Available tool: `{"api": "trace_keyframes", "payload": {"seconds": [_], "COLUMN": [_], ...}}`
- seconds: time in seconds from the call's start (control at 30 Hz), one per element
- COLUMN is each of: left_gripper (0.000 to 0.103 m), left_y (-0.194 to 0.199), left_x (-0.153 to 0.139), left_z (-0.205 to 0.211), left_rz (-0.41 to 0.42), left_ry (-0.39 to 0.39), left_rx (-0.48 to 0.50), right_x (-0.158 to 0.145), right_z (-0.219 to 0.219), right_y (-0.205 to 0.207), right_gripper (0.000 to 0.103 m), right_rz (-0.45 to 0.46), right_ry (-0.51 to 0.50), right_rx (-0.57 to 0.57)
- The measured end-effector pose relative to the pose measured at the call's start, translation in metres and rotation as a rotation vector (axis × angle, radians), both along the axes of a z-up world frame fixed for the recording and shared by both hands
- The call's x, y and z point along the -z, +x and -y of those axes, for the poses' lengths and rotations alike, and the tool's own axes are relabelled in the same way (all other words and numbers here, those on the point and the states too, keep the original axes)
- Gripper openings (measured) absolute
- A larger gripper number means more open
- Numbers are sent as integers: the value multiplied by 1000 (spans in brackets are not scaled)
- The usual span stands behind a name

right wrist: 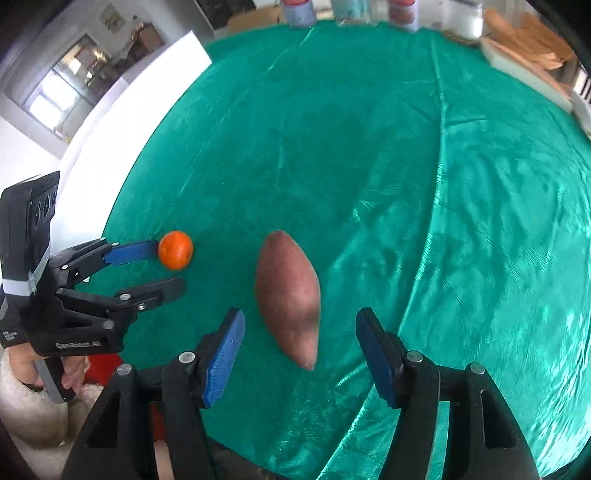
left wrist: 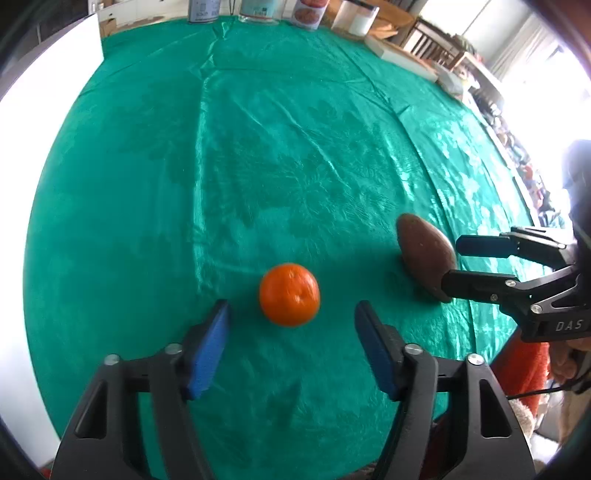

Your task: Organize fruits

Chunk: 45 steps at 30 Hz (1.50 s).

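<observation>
Your left gripper (left wrist: 291, 325) points down at the tabletop (left wrist: 258, 147), which wears a shiny green cloth. Its jaws are spread apart and grip nothing. The orange (left wrist: 289, 294) sits on the cloth just past the blue pads (left wrist: 207, 354), free of both, near the edge of the tabletop closest to you.

Your right gripper (right wrist: 299, 332) points down too. Its jaws are also spread and grip nothing. The brown sweet potato (right wrist: 288, 291) lies on the cloth with its pointed end between the two pads, and neither pad touches it. It is near that same close edge, just beside the orange, and the two do not touch.

The middle of the tabletop is bare green cloth with folds in it. At the far edge stand some jars (left wrist: 255, 9) in a row.
</observation>
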<state>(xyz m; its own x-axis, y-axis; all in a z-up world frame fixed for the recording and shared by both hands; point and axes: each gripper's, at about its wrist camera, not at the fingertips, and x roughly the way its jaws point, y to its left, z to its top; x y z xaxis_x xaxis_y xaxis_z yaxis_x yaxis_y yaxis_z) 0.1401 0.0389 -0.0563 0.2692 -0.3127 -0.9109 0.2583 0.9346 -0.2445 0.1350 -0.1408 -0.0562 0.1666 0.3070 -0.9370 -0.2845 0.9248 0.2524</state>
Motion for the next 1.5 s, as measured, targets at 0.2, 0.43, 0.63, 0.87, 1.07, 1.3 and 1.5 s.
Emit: {"api": "trace_keyframes", "payload": {"seconds": [0.2, 0.43, 0.63, 0.87, 1.07, 1.3, 1.5], "left_gripper": [56, 29, 28, 28, 28, 28, 28], "left_y": [12, 16, 13, 16, 19, 17, 15], "left_x": [-1, -3, -28, -132, -259, -266, -159], "left_z": [9, 7, -7, -73, -170, -285, -337], "left_rz": [-34, -42, -2, 97, 289, 311, 124], "left_ry": [62, 67, -9, -96, 12, 104, 143], "left_rx": [24, 35, 8, -38, -174, -417, -549], "right_x": [12, 15, -5, -94, -224, -277, -201], "right_z": [-22, -30, -18, -41, -134, -274, -371], "right_y": [23, 24, 15, 28, 54, 76, 69], "right_gripper": [60, 40, 40, 40, 40, 40, 40], "right_rz": [-107, -95, -79, 28, 189, 186, 123], "right_ry": [-52, -106, -52, 42, 193, 278, 102], "right_rx": [-58, -90, -66, -112, -239, -393, -487]}}
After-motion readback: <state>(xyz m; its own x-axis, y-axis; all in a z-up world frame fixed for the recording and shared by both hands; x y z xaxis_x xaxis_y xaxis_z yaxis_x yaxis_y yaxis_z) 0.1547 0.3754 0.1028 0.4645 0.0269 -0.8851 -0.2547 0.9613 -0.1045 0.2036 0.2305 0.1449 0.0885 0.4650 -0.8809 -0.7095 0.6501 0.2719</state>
